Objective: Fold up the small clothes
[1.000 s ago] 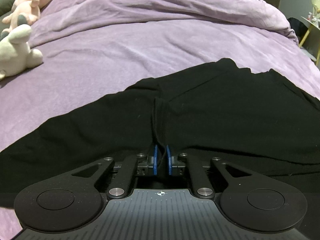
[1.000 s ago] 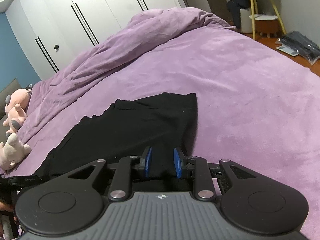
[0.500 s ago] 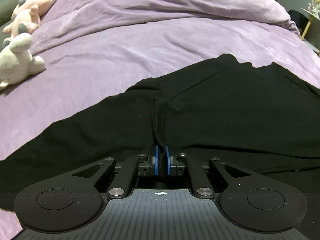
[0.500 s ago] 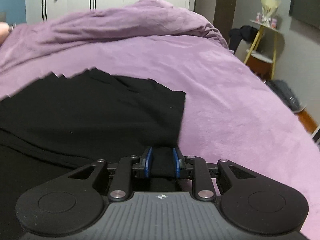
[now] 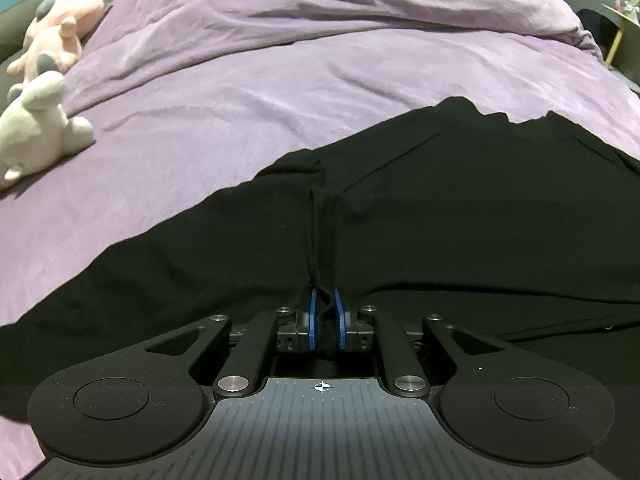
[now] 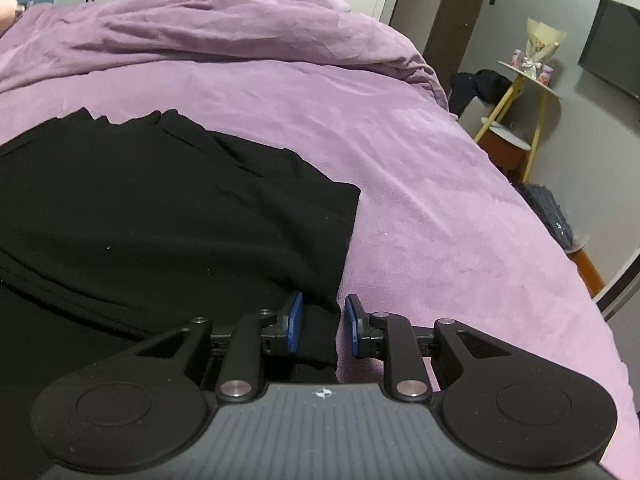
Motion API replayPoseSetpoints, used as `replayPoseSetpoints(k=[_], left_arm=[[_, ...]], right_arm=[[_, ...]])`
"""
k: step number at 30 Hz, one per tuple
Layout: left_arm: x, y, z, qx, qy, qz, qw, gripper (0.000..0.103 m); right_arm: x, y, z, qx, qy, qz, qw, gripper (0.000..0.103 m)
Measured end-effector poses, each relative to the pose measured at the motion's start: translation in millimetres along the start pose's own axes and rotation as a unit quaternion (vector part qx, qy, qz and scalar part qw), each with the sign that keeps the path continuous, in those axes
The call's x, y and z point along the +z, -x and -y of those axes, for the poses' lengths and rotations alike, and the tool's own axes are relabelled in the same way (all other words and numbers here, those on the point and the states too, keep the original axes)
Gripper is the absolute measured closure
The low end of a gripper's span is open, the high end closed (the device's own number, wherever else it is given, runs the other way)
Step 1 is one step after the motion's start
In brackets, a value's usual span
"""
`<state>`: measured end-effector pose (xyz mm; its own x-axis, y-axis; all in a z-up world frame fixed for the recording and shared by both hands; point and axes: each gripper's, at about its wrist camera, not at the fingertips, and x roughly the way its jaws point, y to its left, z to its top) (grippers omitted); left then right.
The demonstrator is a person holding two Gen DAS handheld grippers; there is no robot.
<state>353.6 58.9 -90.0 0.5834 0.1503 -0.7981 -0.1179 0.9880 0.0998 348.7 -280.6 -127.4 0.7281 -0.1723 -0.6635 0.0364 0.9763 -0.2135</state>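
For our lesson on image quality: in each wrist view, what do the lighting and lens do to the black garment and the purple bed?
Left wrist view: the black garment is so underexposed that its folds barely show, while the purple bed cover reads sharp and evenly lit. Right wrist view: fisheye bending curves the bed's edge, a dark vignette cuts the corners, and the garment again shows only faint creases.

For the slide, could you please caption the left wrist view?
Left gripper pinching a ridge of the black garment spread on a purple bedspread, plush toys beyond.
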Motion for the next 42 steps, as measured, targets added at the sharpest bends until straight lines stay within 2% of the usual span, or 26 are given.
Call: replayPoseSetpoints(k=[6,15,18,19,21,22,23,25,26,27,28,31,33,36,38,39,42], left_arm=[[-0.9,-0.3,2.9,0.008,-0.007,-0.001,0.9999,0.089],[0.3,-3.2,4.4,0.013,-0.004,-0.007,0.9999,0.088],[0.8,-2.6,2.9,0.012,0.001,-0.009,0.9999,0.088],[1.3,-1.9,1.6,0.010,0.006,-0.010,0.9999,0.087],[1.1,0.1,-2.8,0.005,0.018,-0.013,0.9997,0.083],[0.7,2.0,-6.6,0.002,0.026,-0.016,0.9995,0.078],[0.5,4.6,-10.6,0.000,0.032,-0.017,0.9993,0.069],[-1.9,13.9,-21.6,0.000,0.048,-0.015,0.9987,0.055],[-4.3,19.9,-28.3,-0.001,0.058,-0.013,0.9982,0.051],[-8.0,27.3,-36.3,-0.007,0.070,-0.010,0.9975,0.050],[-13.6,36.5,-47.1,-0.016,0.082,-0.006,0.9965,0.049],[-33.9,62.2,-82.1,-0.032,0.106,0.004,0.9938,0.044],[-50.7,76.6,-112.4,-0.030,0.129,0.018,0.9911,0.039],[-79.4,85.9,-175.2,-0.008,0.202,0.025,0.9791,0.039],[-100.5,85.2,-224.1,0.004,0.279,0.020,0.9602,0.046],[-111.0,84.2,-247.9,0.007,0.320,0.016,0.9474,0.048],[-134.7,83.8,-299.1,0.011,0.405,0.028,0.9139,0.051]], right_arm=[[1.8,-1.7,-2.9,-0.005,0.019,-0.006,1.000,0.083],[2.8,-4.1,2.5,0.006,0.015,-0.011,1.000,0.080],[4.3,-4.5,5.3,0.003,0.013,-0.013,1.000,0.072],[4.9,-4.5,6.8,-0.001,0.014,-0.014,1.000,0.064],[6.3,-3.4,10.8,-0.008,0.012,-0.015,1.000,0.052],[7.4,-2.2,14.6,-0.011,0.007,-0.018,1.000,0.042],[8.7,0.3,19.0,-0.021,-0.002,-0.021,1.000,0.038],[10.8,13.5,26.1,-0.052,-0.029,-0.027,0.998,0.040],[10.2,24.1,28.4,-0.066,-0.040,-0.024,0.997,0.042],[7.2,38.6,31.4,-0.057,-0.057,-0.016,0.997,0.042],[3.3,51.3,33.7,-0.029,-0.075,-0.012,0.997,0.042],[-15.7,88.2,33.0,0.086,-0.121,-0.016,0.989,0.042],[-30.0,106.5,25.4,0.129,-0.132,-0.023,0.983,0.042],[-48.5,123.6,16.6,0.171,-0.162,-0.045,0.971,0.042],[-58.0,129.9,10.2,0.199,-0.185,-0.058,0.961,0.042],[-62.2,131.9,5.8,0.205,-0.194,-0.062,0.957,0.042],[-67.4,129.4,-5.9,0.205,-0.202,-0.077,0.955,0.042]])
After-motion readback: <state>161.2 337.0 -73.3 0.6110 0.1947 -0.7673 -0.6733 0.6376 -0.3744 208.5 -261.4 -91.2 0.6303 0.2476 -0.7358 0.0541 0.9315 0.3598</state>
